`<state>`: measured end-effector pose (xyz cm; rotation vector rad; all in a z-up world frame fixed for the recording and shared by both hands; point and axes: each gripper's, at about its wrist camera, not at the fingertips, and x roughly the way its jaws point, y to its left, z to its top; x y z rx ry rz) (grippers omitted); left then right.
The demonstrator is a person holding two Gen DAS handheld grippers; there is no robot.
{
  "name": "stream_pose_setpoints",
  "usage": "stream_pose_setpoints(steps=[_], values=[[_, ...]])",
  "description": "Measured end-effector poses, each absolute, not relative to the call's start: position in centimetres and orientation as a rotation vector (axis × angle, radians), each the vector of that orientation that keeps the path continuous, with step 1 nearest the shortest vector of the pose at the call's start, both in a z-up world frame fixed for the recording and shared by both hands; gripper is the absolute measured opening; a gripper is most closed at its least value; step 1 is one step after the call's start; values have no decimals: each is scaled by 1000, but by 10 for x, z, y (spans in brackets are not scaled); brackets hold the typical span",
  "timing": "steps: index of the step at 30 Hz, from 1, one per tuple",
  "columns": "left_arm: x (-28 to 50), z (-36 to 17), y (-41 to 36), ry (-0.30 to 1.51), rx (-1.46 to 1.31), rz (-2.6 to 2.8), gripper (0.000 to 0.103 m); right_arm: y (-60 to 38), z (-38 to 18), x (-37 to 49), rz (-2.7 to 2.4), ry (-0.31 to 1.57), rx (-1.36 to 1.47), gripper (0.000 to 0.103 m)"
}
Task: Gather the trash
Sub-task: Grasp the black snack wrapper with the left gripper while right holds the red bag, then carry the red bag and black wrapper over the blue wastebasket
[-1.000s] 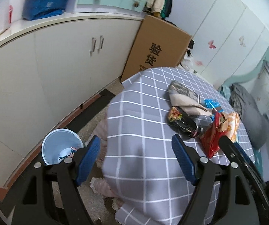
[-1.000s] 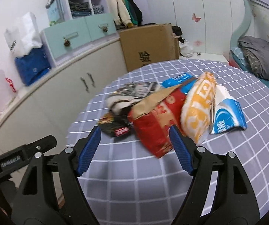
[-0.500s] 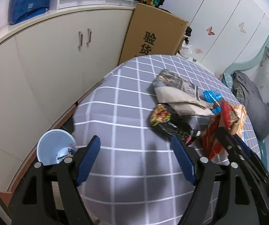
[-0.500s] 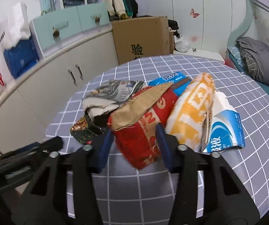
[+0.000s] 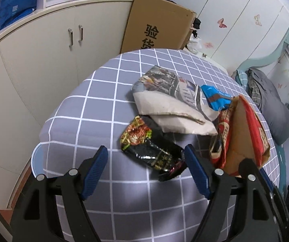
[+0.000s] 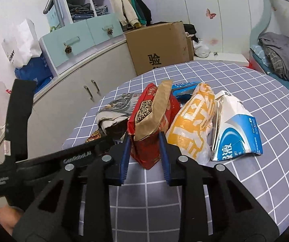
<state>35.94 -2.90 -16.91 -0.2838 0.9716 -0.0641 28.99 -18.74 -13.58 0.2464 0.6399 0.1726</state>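
Note:
A pile of trash lies on a round table with a grey checked cloth [image 5: 104, 109]. My right gripper [image 6: 144, 147] is shut on the red and brown paper bag [image 6: 152, 121], which also shows in the left wrist view [image 5: 243, 133]. My left gripper [image 5: 146, 165] is open, its fingers either side of a black snack wrapper [image 5: 150, 149]. Beside these lie a grey printed bag [image 5: 170, 102], a blue wrapper [image 5: 215, 96], a yellow plastic bag [image 6: 193, 125] and a torn blue-white tissue pack [image 6: 237, 133].
A light blue bin rim [image 5: 36, 161] shows on the floor left of the table. White cabinets [image 5: 43, 56] stand behind, with a cardboard box [image 5: 156, 30] against them. A bed with grey bedding [image 6: 281, 56] is at the right.
My right gripper moved forward and closed on the red bag. My left gripper moved from beside the table over its top, up to the black wrapper.

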Motion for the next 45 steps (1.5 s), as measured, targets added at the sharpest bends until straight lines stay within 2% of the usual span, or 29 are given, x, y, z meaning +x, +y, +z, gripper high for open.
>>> stream_pose_setpoints(steps=[3, 7, 13, 21, 35, 45], values=[[359, -169, -28, 975, -277, -46, 46, -188, -136, 290, 173, 638, 248, 26], [358, -169, -23, 995, -293, -67, 31, -188, -135, 288, 172, 635, 250, 26], [348, -169, -10, 1001, -364, -119, 15, -185, -129, 278, 177, 625, 243, 25], [316, -153, 0, 959, -373, -189, 7, -178, -116, 256, 183, 598, 236, 24], [262, -129, 46, 877, -442, -259, 6, -154, -89, 225, 256, 555, 233, 23], [233, -115, 120, 788, -504, -169, 6, -94, -64, 215, 395, 530, 195, 23]])
